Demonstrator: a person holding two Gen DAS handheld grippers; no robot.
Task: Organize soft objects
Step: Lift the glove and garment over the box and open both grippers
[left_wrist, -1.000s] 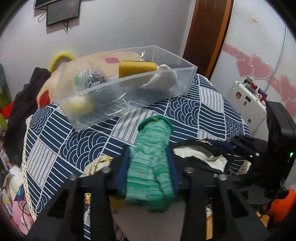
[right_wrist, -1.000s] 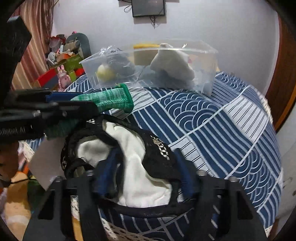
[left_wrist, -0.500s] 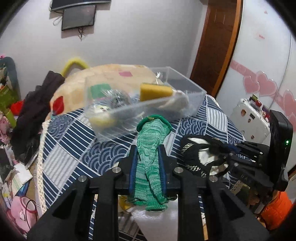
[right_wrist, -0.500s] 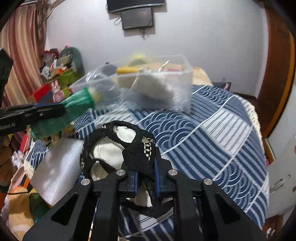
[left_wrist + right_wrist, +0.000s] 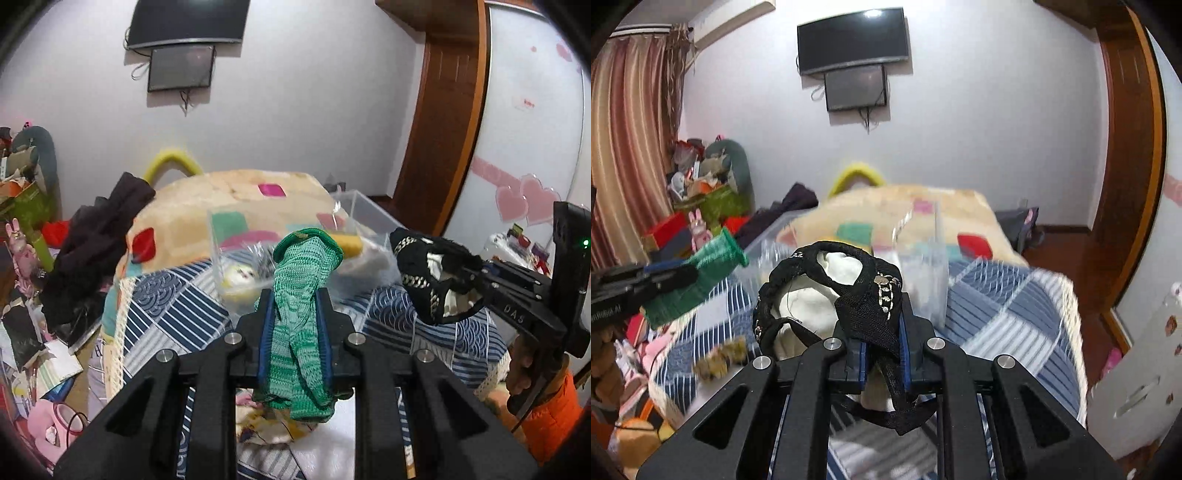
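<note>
My left gripper [image 5: 293, 299] is shut on a green knitted sock [image 5: 301, 295] and holds it in the air above the bed; it also shows at the left of the right wrist view [image 5: 698, 284]. My right gripper [image 5: 882, 328] is shut on a black and white mesh garment [image 5: 827, 295], also lifted; it shows at the right of the left wrist view [image 5: 432, 277]. A clear plastic bin [image 5: 354, 214] stands on the blue patterned bedspread [image 5: 177, 306] beyond both grippers, with a yellow sponge [image 5: 351, 242] and other soft items inside.
A patchwork blanket [image 5: 229, 199] lies behind the bin. Dark clothes [image 5: 96, 243] are heaped at the bed's left. A white foam sheet [image 5: 325, 446] and a small printed cloth [image 5: 266, 424] lie under the left gripper. Clutter fills the floor at the left.
Both grippers closed on their items a second ago and have lifted them up off the bed. The views now tilt higher toward the wall.
</note>
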